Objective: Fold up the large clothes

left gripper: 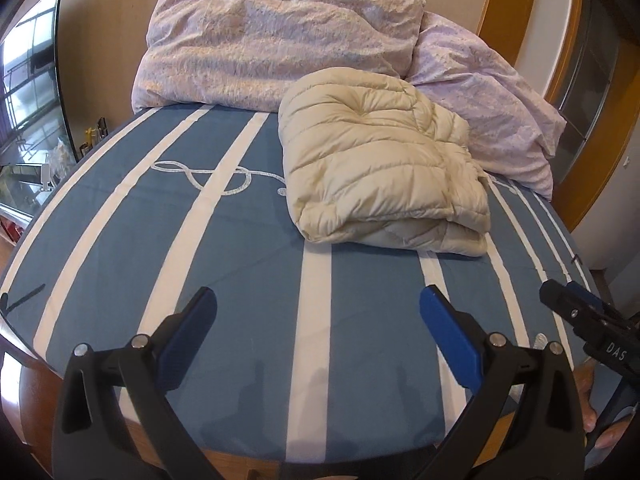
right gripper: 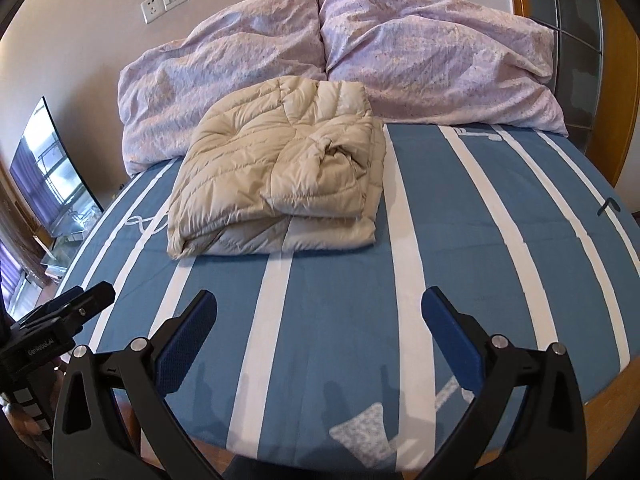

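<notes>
A cream quilted puffer jacket point(left gripper: 380, 168) lies folded into a thick bundle on the blue-and-white striped bed point(left gripper: 240, 240), near the pillows. It also shows in the right wrist view point(right gripper: 280, 176), left of centre. My left gripper point(left gripper: 318, 304) is open and empty, held over the foot of the bed, well short of the jacket. My right gripper point(right gripper: 319, 306) is open and empty too, also at the foot end of the bed point(right gripper: 460, 248). The right gripper's body shows at the right edge of the left wrist view point(left gripper: 580, 320).
Two lilac pillows point(left gripper: 276, 40) point(right gripper: 436, 64) lean against the wall behind the jacket. A TV point(right gripper: 52, 168) on a low stand is left of the bed. A wooden door frame point(left gripper: 508, 12) stands at the back right. The bed's wooden edge point(right gripper: 616, 400) runs below the grippers.
</notes>
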A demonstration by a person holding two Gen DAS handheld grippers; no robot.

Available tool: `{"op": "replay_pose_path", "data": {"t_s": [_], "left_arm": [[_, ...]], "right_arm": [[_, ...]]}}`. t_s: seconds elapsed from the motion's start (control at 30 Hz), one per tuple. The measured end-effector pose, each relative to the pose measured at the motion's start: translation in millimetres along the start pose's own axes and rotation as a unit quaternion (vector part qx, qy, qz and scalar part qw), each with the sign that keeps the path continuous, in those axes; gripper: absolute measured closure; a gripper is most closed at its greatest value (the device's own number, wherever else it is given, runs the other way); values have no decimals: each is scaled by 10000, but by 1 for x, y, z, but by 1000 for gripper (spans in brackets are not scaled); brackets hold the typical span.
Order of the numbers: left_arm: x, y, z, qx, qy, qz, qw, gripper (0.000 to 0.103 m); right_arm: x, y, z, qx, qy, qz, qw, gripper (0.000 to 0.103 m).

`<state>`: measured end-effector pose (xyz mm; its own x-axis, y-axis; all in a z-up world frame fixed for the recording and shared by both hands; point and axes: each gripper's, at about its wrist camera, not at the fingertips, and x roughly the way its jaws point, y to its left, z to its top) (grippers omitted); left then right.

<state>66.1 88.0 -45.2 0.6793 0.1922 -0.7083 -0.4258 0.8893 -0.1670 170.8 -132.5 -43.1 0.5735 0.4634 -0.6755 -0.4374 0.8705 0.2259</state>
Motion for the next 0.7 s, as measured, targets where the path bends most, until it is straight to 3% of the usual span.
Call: {"op": "replay_pose_path", "data": {"t_s": [0.7], "left_arm": [[-19,-18,-8,219,82,-411,9989,2]], "right_arm": [[-19,11,-6,-77,95,258,9996,1]]}}
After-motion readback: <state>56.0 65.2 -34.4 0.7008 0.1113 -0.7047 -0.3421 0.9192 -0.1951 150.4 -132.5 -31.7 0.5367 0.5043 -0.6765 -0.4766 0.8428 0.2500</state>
